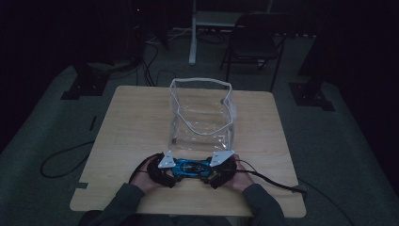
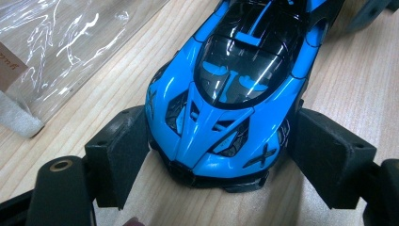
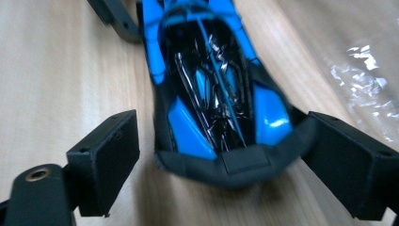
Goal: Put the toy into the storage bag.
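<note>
Blue-and-black toy car [image 1: 190, 167], upright on wooden table's near edge, lying crosswise, just before clear bag.

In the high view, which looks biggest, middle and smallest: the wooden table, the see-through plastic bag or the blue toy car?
1. Light wooden table, by far the largest.
2. Clear plastic bag with white trim.
3. Blue and black toy car, the smallest.

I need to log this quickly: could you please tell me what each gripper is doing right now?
Left gripper: shut on the nose of the blue and black toy car.
Right gripper: open around the car's tail; one jaw touches, the other stands apart.
</note>
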A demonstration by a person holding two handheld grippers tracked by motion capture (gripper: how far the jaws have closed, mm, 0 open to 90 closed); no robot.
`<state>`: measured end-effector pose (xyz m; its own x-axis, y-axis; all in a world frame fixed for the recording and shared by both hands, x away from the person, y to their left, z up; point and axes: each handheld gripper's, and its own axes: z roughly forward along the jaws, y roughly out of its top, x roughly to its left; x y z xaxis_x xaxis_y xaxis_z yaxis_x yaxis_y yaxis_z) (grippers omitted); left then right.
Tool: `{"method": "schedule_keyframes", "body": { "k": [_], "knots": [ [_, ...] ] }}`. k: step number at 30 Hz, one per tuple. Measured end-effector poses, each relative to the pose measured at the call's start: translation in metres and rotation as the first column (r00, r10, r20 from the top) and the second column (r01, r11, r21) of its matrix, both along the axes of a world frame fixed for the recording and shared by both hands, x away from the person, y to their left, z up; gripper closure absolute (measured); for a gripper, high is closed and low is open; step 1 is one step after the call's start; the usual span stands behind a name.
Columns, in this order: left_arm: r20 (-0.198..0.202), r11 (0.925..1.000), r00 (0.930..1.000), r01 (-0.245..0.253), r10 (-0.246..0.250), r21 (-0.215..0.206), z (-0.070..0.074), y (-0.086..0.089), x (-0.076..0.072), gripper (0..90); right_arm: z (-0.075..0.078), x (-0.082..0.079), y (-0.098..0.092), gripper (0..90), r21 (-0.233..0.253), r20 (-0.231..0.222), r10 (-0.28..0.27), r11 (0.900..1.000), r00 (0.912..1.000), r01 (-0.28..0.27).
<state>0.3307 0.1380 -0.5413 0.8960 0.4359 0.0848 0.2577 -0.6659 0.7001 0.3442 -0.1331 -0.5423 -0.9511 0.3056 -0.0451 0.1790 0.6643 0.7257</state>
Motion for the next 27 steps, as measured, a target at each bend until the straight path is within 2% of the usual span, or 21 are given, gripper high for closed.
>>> {"method": "schedule_keyframes", "body": {
  "k": [2,4,6,8,12,14,19,23,27],
  "knots": [
    [0.005,1.0,1.0,0.0,0.0,0.002,0.0,0.0,-0.001,22.0,-0.005,0.002,0.003,10.6,-0.01,-0.01,0.012,1.0,0.9999,-0.012],
    [0.008,1.0,1.0,0.001,-0.001,0.0,0.001,0.0,-0.001,22.3,-0.006,0.004,0.002,12.0,-0.002,-0.023,0.025,1.0,0.9994,-0.025],
    [0.014,1.0,0.9999,0.004,-0.004,-0.004,0.001,0.0,-0.001,22.3,-0.006,0.006,-0.002,20.7,0.013,-0.038,0.019,1.0,0.9991,-0.019],
    [0.02,1.0,0.9998,0.004,-0.004,0.002,0.002,-0.001,-0.002,22.1,-0.005,0.007,-0.006,23.9,0.026,-0.048,0.027,0.999,0.9985,-0.026],
    [0.024,1.0,0.9997,0.002,-0.003,0.005,0.001,-0.003,-0.002,19.8,-0.001,0.003,-0.007,24.7,0.019,-0.004,0.035,0.999,0.9994,-0.035],
    [0.022,1.0,0.9998,0.002,-0.002,0.001,0.001,-0.003,-0.001,18.9,0.003,0.002,-0.008,24.9,0.038,0.01,0.037,0.999,0.9993,-0.037],
    [0.037,1.0,0.9993,-0.004,0.004,-0.006,0.001,-0.005,0.0,18.2,0.01,0.001,-0.011,25.1,0.047,0.019,0.023,0.999,0.9995,-0.024],
    [0.084,0.9999,0.9964,-0.004,0.006,-0.016,0.005,-0.009,-0.004,15.8,0.017,0.0,-0.011,25.3,0.045,0.011,0.013,0.999,0.9998,-0.014],
    [0.076,0.9978,0.9962,0.047,-0.043,-0.046,0.012,-0.016,-0.003,14.7,0.023,-0.002,-0.009,25.4,0.051,0.031,0.015,0.999,0.9994,-0.017]
  ]
}}
